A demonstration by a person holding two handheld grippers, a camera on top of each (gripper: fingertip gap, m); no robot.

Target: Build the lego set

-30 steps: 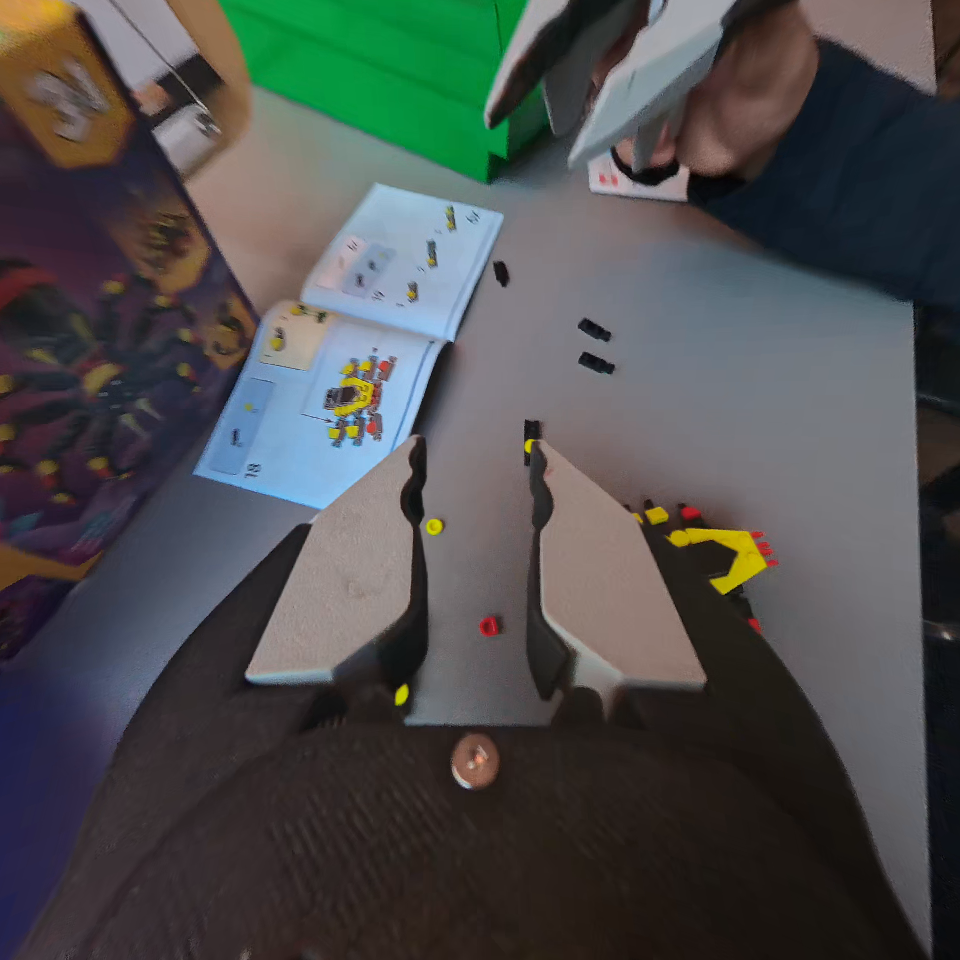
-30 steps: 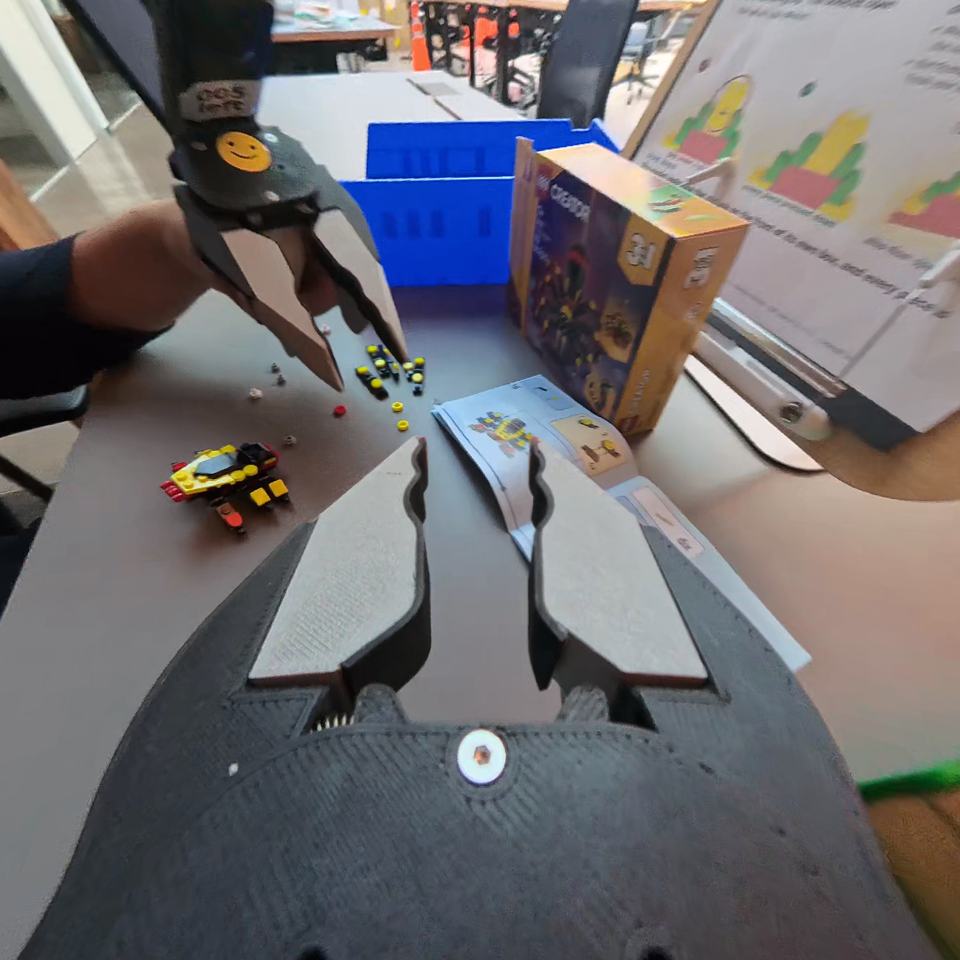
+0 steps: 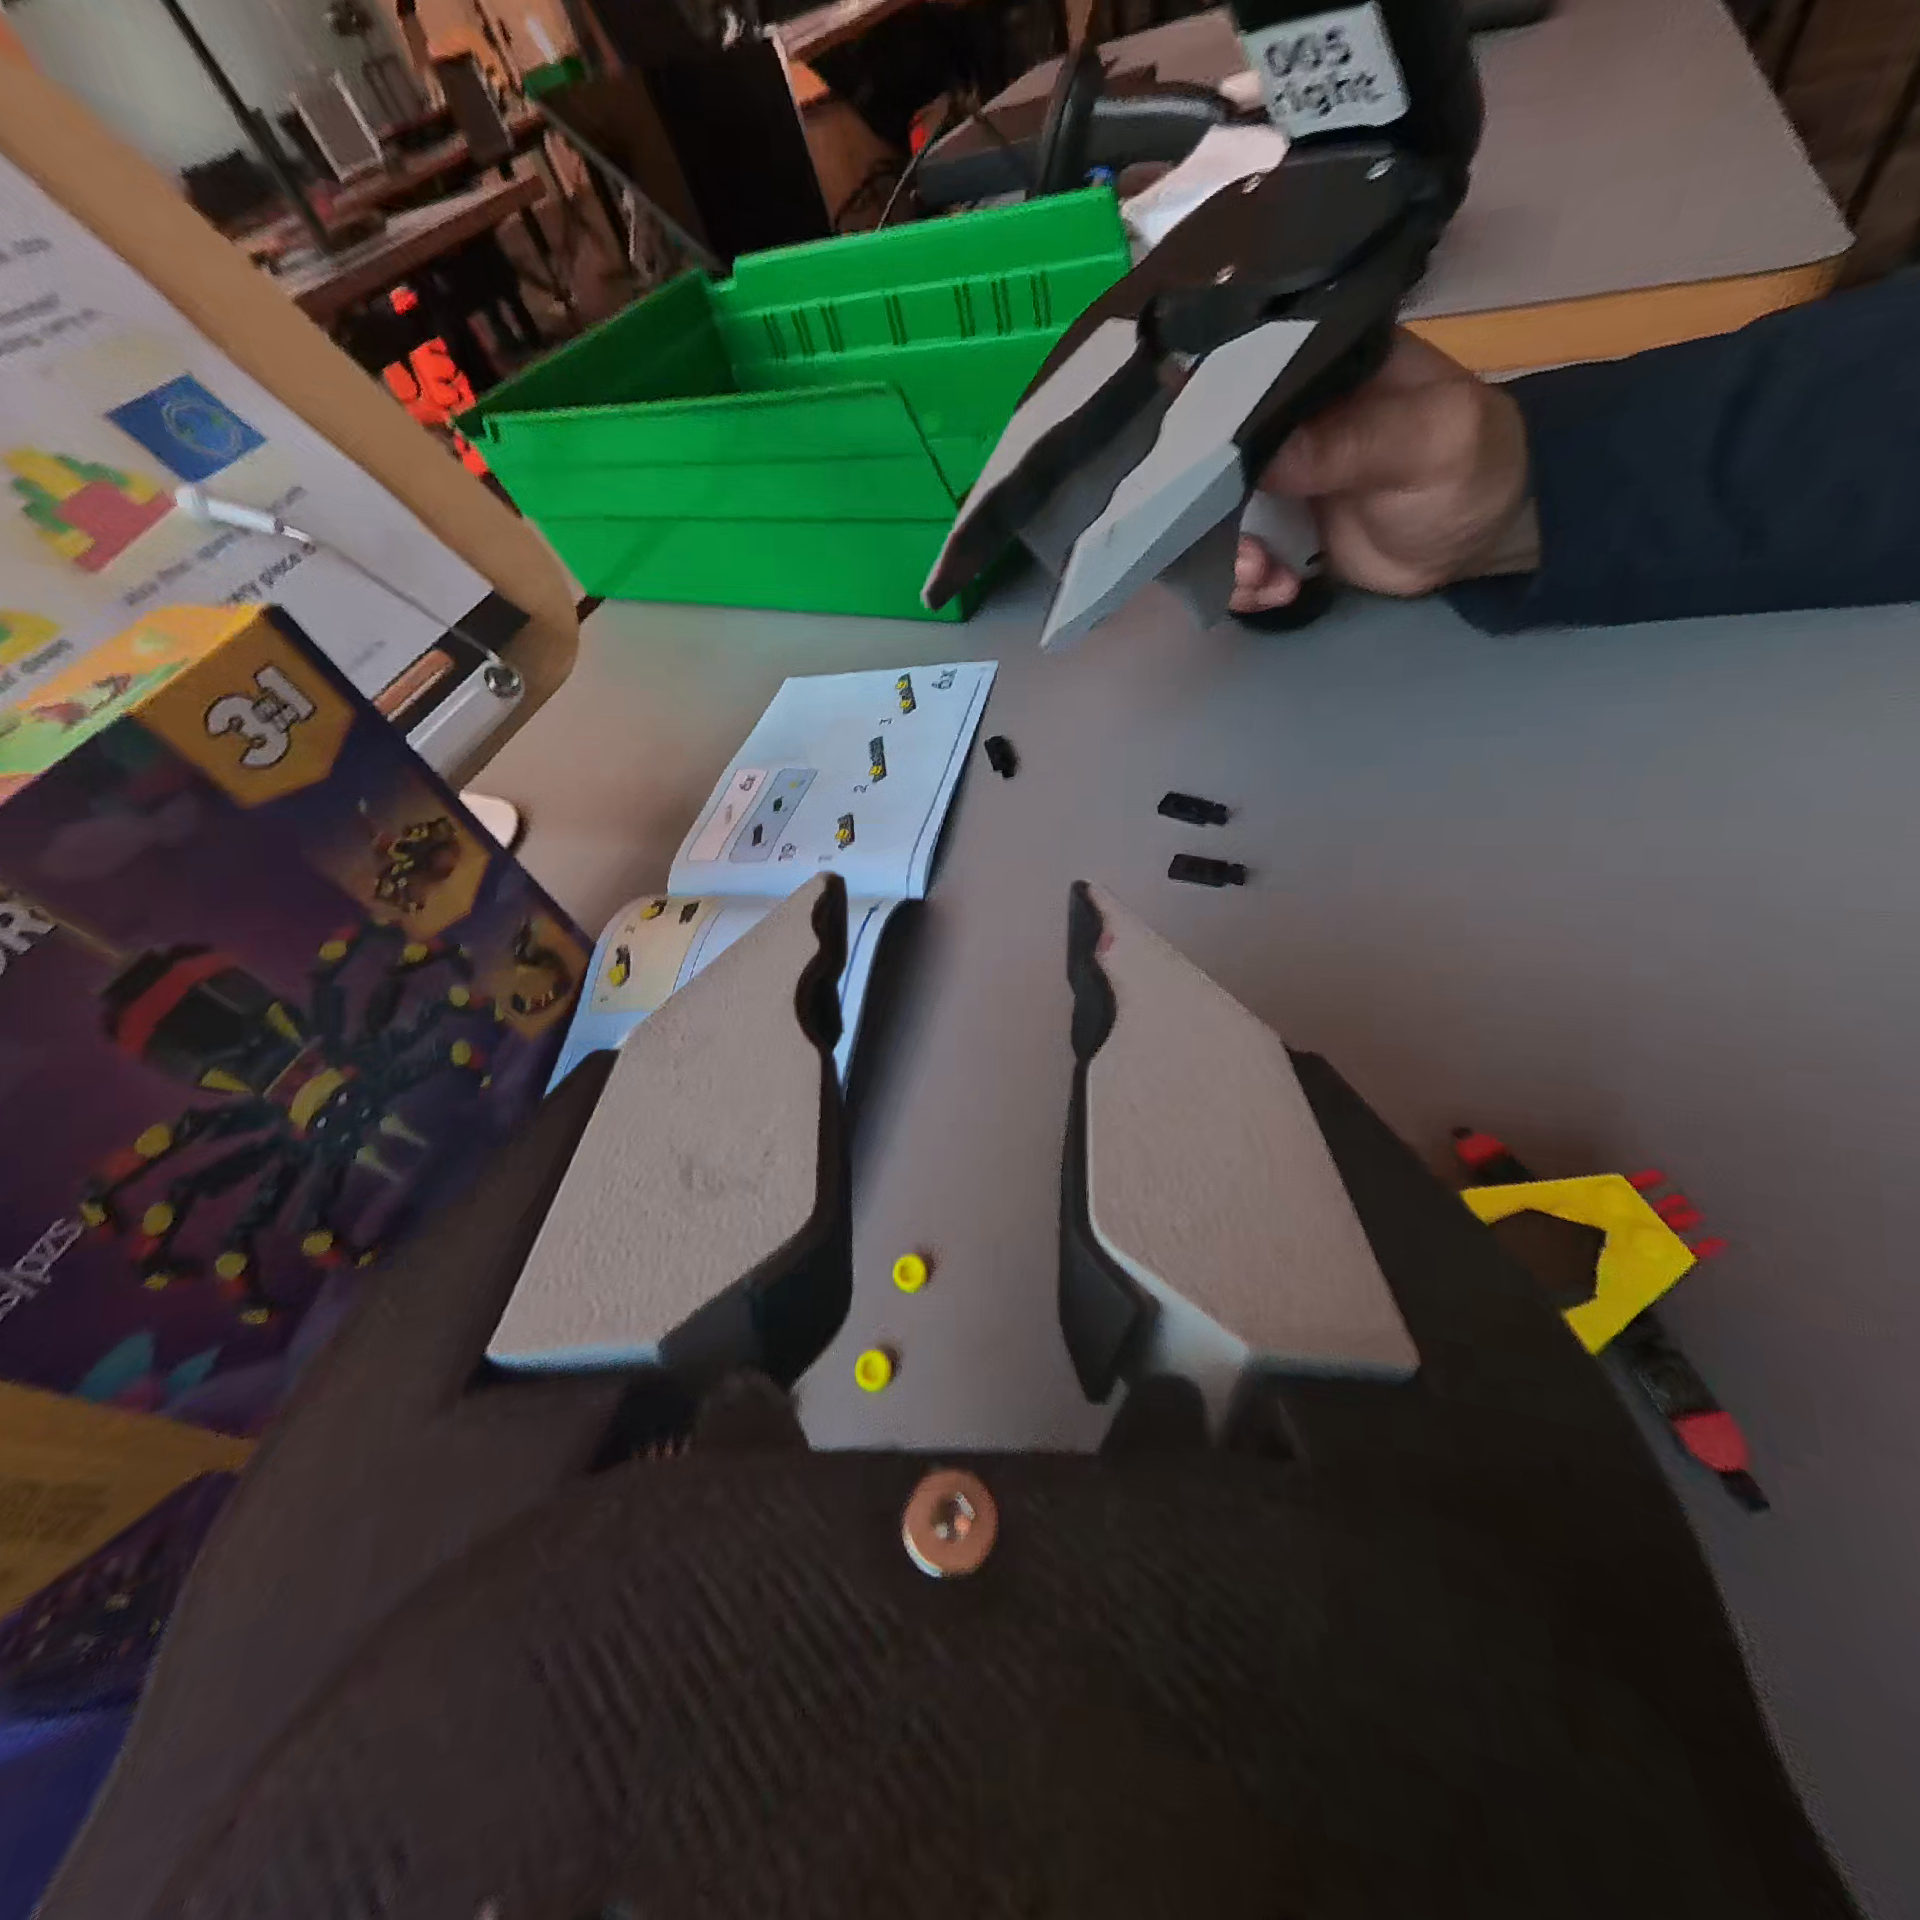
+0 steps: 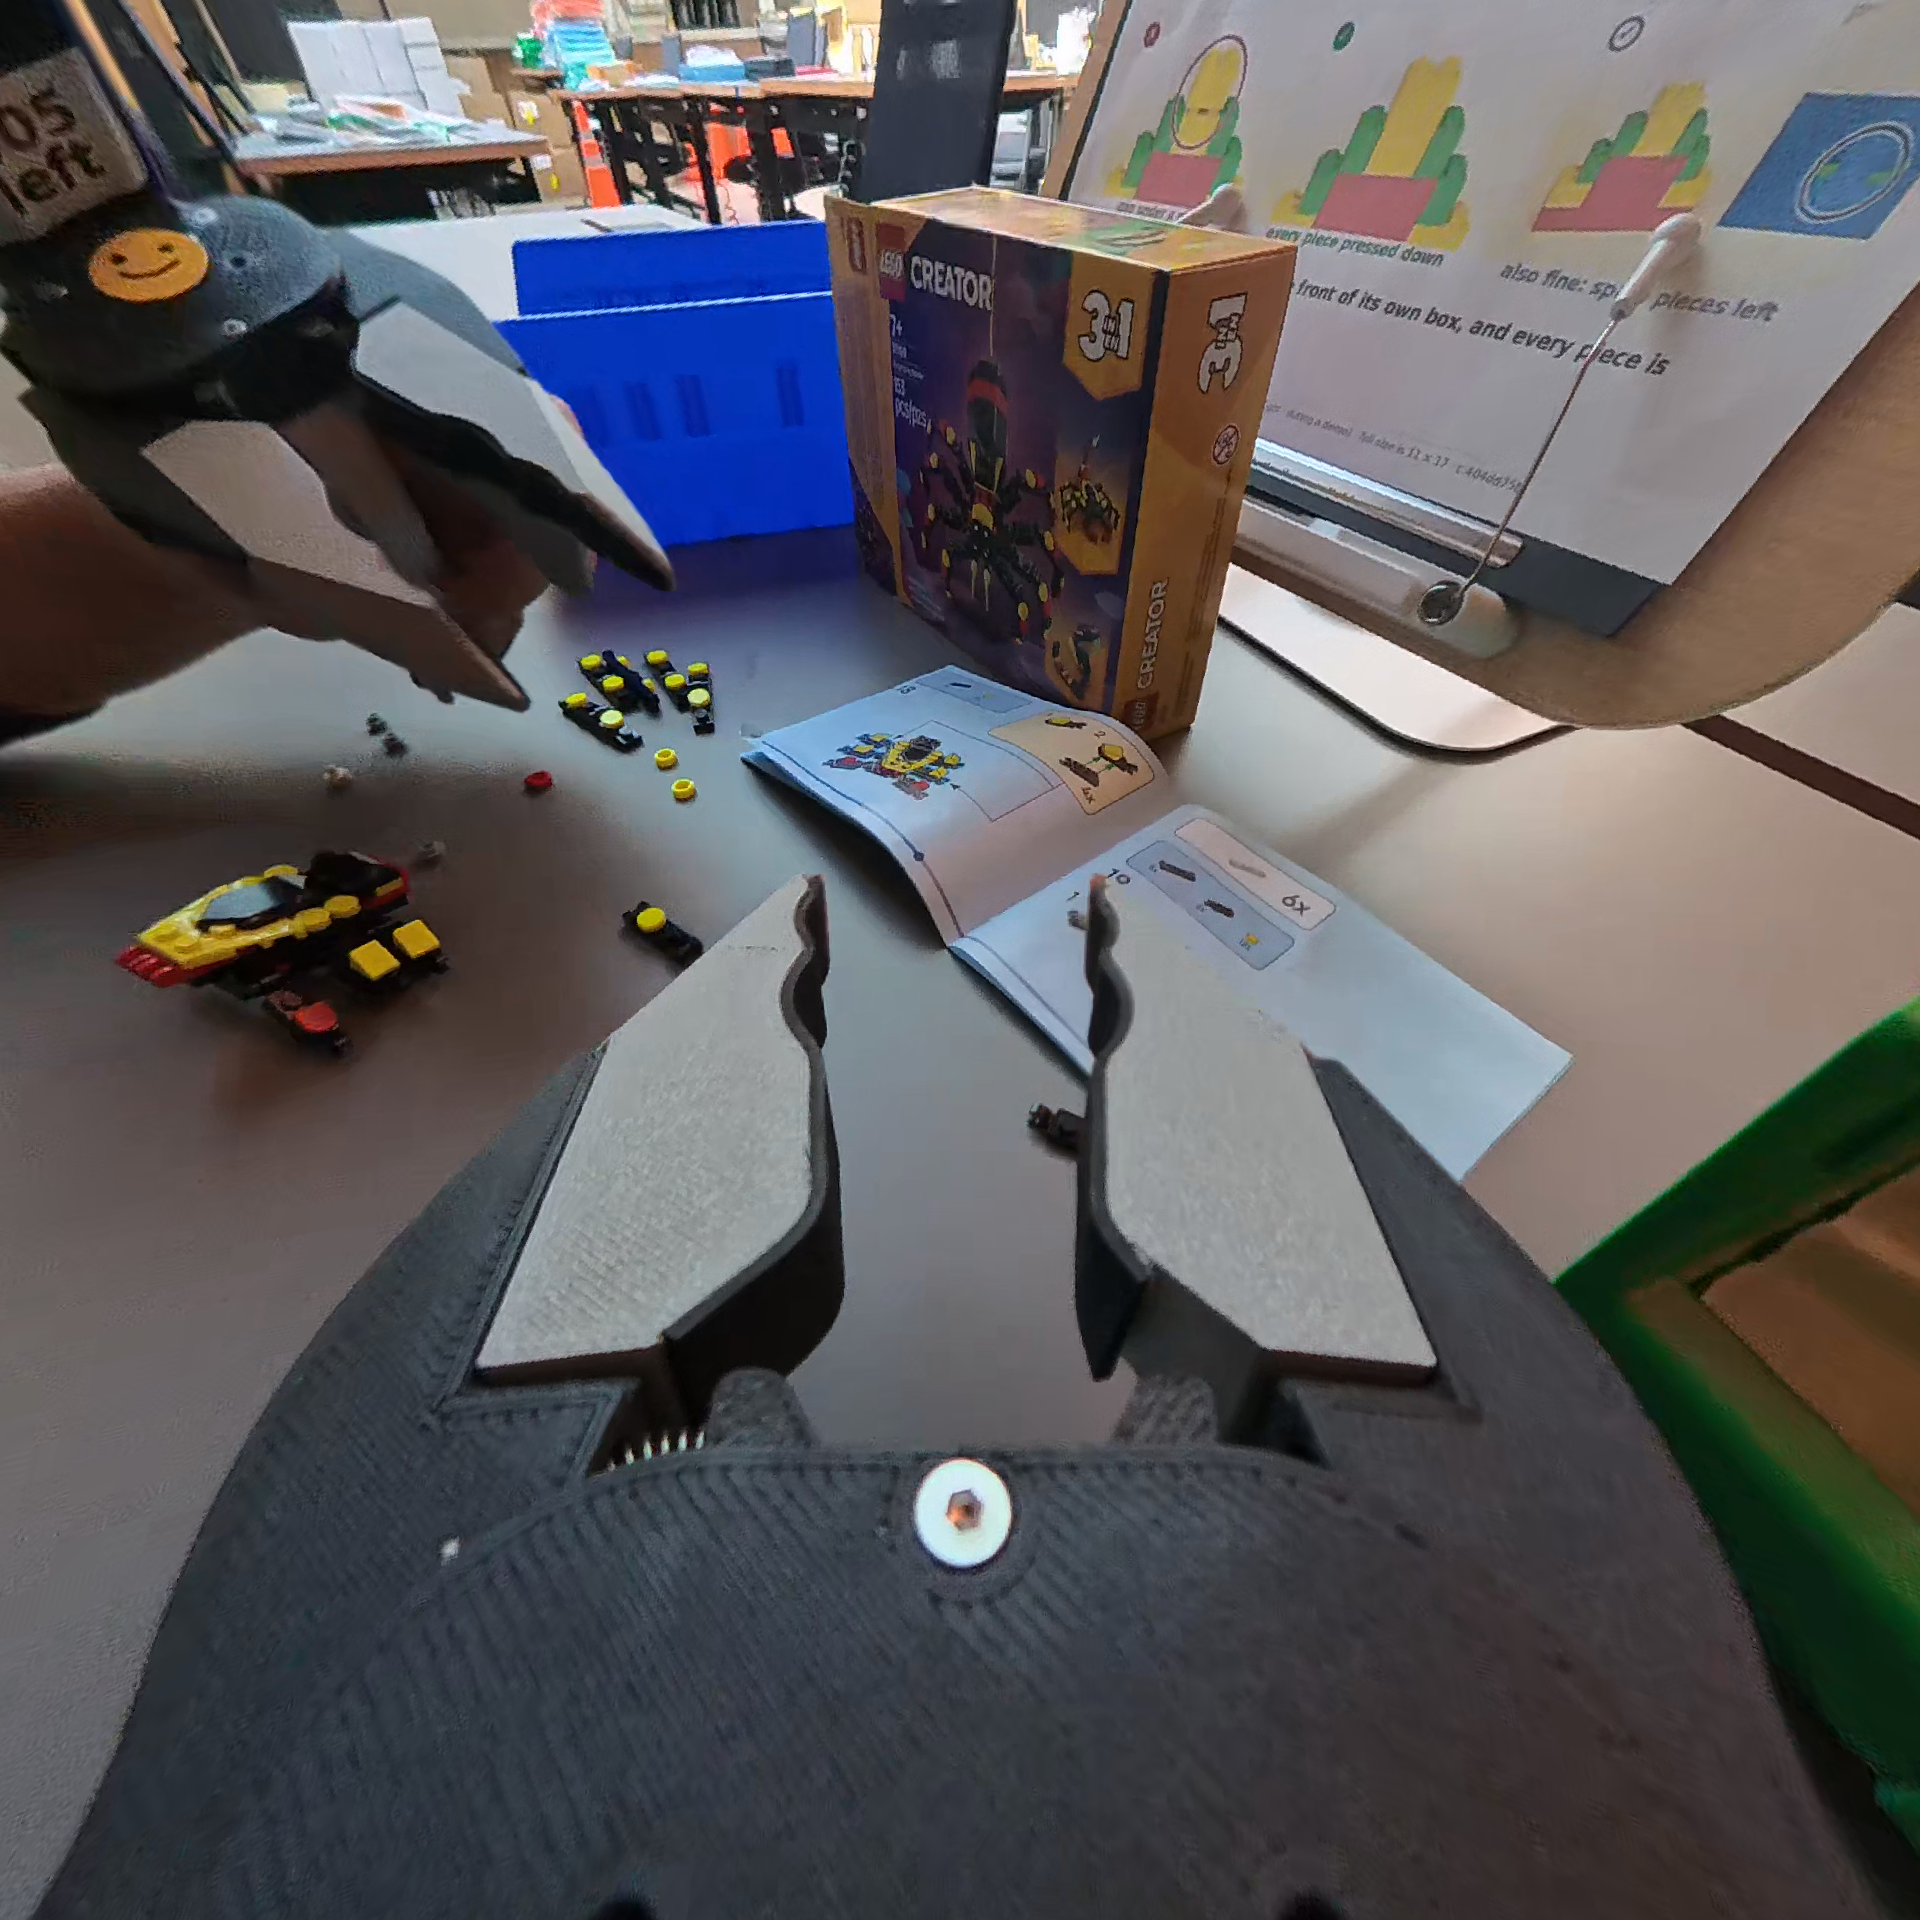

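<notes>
My left gripper (image 3: 951, 914) is open and empty, low over the grey table. Two yellow round studs (image 3: 909, 1272) lie on the table between its fingers. Three small black pieces (image 3: 1192, 807) lie ahead of it. The partly built yellow, black and red model (image 3: 1590, 1247) sits to its right and also shows in the right wrist view (image 4: 281, 925). My right gripper (image 4: 954, 904) is open and empty over the table beside the open instruction booklet (image 4: 1039, 831). A small black piece (image 4: 1055, 1122) lies by its right finger. Black pieces with yellow studs (image 4: 644, 691) lie under the left gripper (image 4: 582, 636).
The set's box (image 4: 1039, 447) stands behind the booklet, with a blue bin (image 4: 675, 395) to its left. A green bin (image 3: 790, 468) stands at the table's far side. A board with a printed sheet (image 4: 1507, 260) leans by the box. A red stud (image 4: 537, 781) and a black piece with a yellow stud (image 4: 660, 928) lie loose.
My left gripper has tilted up and shifted; the red stud is gone from between its fingers. My right gripper has moved lower and nearer the booklet. Both stay open.
</notes>
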